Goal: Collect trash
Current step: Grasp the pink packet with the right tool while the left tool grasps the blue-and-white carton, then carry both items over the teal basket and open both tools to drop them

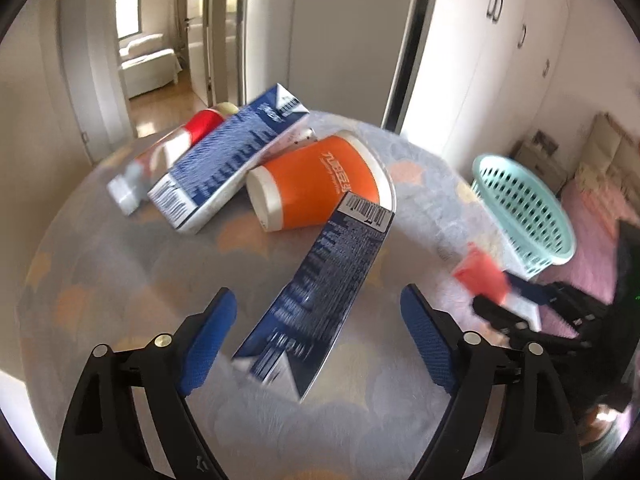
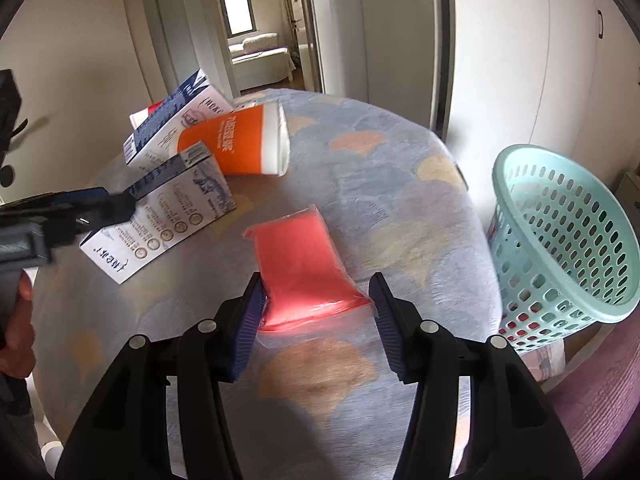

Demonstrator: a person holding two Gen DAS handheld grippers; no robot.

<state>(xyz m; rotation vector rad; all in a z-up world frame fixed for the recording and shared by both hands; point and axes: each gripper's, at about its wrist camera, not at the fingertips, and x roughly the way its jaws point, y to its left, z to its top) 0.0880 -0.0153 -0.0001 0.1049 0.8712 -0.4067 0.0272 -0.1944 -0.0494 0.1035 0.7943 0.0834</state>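
My left gripper (image 1: 318, 312) is open, its blue pads on either side of a blue carton (image 1: 320, 296) lying on the table. Beyond it lie an orange paper cup (image 1: 316, 180) on its side, a second blue carton (image 1: 232, 160) and a red and white tube (image 1: 172, 152). My right gripper (image 2: 316, 296) is open around the near end of a red plastic pouch (image 2: 300, 268); the jaws stand apart from its sides. The same carton (image 2: 168, 216) and cup (image 2: 240, 144) show in the right wrist view. A mint green basket (image 2: 564, 240) stands tilted at the table's right edge.
The round table (image 2: 400, 184) has a pastel patterned cloth. A pink bed (image 1: 592, 240) lies to the right, beyond the basket (image 1: 524, 212). White wardrobe doors (image 2: 520, 60) and an open doorway (image 2: 256, 40) are behind the table.
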